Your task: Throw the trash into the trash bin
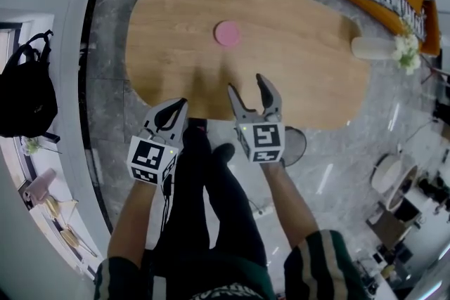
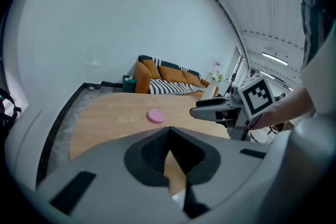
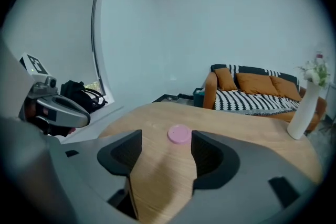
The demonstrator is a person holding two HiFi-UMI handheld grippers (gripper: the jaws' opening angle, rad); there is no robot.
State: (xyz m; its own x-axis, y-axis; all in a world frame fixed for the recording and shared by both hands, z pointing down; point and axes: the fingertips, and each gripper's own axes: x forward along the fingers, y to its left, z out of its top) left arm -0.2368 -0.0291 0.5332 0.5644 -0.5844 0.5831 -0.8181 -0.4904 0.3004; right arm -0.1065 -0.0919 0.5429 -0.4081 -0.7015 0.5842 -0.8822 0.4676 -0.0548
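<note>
Obliquely, the right hand-held gripper (image 1: 247, 83) tilts toward the table (image 1: 302, 38).

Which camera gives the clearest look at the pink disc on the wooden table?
The head view: it sees the pink disc from above, whole and round, on the table. The right gripper view shows it flattened, between its open jaws; the left gripper view, small, above its shut jaws.

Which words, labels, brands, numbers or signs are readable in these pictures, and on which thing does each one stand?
No text can be read anywhere.
The cube on the left gripper and the cube on the right gripper bear only black-and-white square patterns, no letters or digits.
The pink disc and the table show no print.
</note>
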